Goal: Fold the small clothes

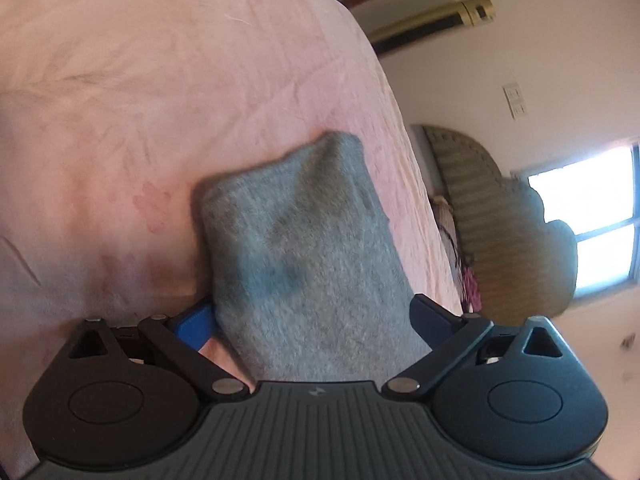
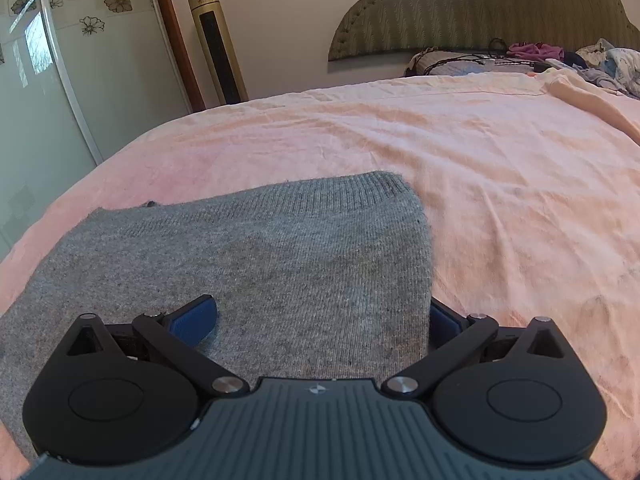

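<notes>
Grey knitted garment (image 2: 248, 264), ribbed hem, flat on pink bedsheet (image 2: 500, 184)

Left gripper (image 1: 312, 320) over a grey knitted garment (image 1: 304, 256) on a pink bedsheet (image 1: 160, 100), the whole view rolled sideways.

The garment fills the centre and lower middle of the frame, slightly blurred, and runs down between the gripper's two fingers. The blue-padded finger (image 1: 194, 326) at lower left sits against its edge; the one at lower right is dark. The jaws stand wide apart. The sheet covers the left and upper part of the frame. At right, tilted, are a padded headboard (image 1: 480, 200), a bright window (image 1: 592, 216), and a gold tower fan (image 1: 436, 20) at upper right.
</notes>
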`<act>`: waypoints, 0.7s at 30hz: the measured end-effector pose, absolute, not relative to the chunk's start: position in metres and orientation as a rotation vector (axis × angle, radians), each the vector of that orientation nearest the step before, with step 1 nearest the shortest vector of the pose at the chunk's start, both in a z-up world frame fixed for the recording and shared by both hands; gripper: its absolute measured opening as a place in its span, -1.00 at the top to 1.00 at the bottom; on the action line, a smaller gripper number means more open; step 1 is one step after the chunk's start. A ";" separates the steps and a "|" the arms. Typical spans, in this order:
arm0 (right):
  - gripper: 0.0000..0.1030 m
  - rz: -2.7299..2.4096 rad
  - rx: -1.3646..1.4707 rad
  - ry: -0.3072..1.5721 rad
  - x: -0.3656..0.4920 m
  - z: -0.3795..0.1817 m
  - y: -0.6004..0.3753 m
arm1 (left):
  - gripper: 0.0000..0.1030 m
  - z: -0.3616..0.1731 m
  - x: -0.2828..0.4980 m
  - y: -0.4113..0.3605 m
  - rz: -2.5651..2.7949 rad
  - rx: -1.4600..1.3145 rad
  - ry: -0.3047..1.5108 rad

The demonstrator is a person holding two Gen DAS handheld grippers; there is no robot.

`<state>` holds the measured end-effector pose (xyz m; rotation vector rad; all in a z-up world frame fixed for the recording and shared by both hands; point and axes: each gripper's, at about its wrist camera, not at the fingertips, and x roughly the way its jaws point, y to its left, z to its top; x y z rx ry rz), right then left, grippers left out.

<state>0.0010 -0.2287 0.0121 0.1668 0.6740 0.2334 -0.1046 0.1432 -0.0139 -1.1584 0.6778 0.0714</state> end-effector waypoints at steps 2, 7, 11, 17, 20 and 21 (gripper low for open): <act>-1.00 0.234 0.169 0.674 0.001 0.012 -0.229 | -0.07 -0.013 -0.098 0.144 0.151 -1.102 0.696; -1.00 0.233 0.168 0.674 0.001 0.012 -0.229 | 0.56 0.000 -0.086 0.130 0.239 -0.888 0.712; -1.00 0.234 0.169 0.673 0.001 0.012 -0.229 | 0.74 0.030 -0.080 0.096 0.312 -0.535 0.607; -1.00 0.237 0.190 0.669 0.001 0.012 -0.231 | 0.81 0.043 -0.089 -0.031 -0.059 0.015 0.512; -1.00 0.243 0.203 0.667 0.001 0.012 -0.233 | 0.81 0.020 -0.097 -0.057 -0.087 0.160 0.517; -1.00 0.245 0.208 0.666 0.001 0.012 -0.234 | 0.81 0.017 -0.098 -0.056 -0.082 0.168 0.518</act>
